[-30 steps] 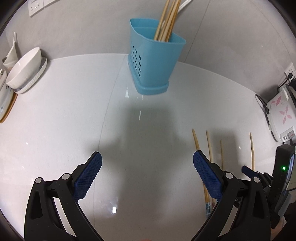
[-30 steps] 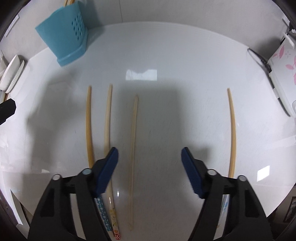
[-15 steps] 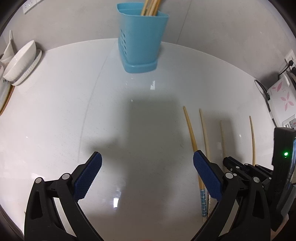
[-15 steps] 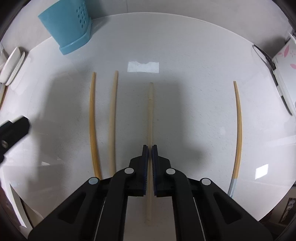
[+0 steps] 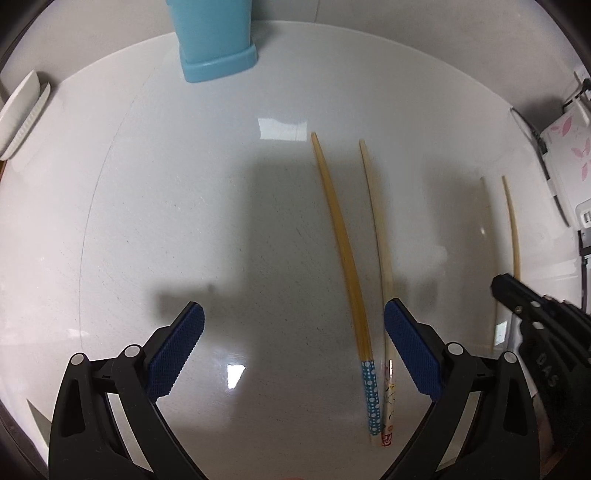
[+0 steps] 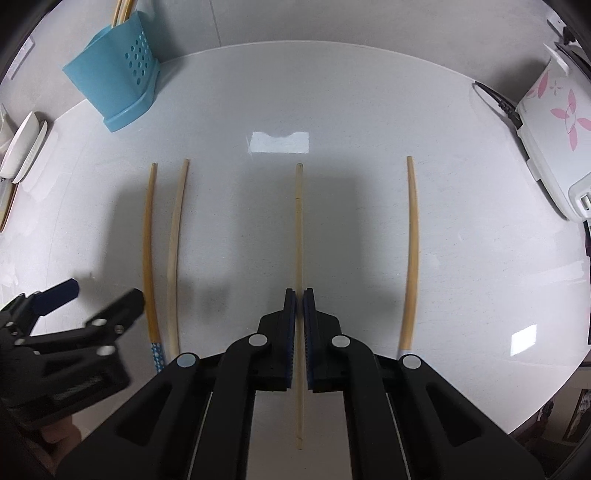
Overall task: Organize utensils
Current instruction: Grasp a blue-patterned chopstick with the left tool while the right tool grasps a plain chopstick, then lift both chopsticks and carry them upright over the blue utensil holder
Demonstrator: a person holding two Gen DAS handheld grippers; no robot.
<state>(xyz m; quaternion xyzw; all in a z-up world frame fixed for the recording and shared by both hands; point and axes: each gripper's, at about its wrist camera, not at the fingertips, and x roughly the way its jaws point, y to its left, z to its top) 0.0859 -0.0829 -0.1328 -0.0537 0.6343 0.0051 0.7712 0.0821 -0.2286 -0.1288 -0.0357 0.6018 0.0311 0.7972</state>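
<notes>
Pick step under way: right claw point(image 6: 299, 295) is clamped on the middle chopstick point(image 6: 298, 221), left claw point(image 5: 293, 341) gapes wide over the blue-dotted chopstick point(image 5: 341, 247) by its right pad; next, probably lift to the holder point(image 6: 112, 79) far ahead-left.

Glossy white counter point(image 6: 369, 110) mirrors a light against grey wall point(image 6: 295, 22).
</notes>
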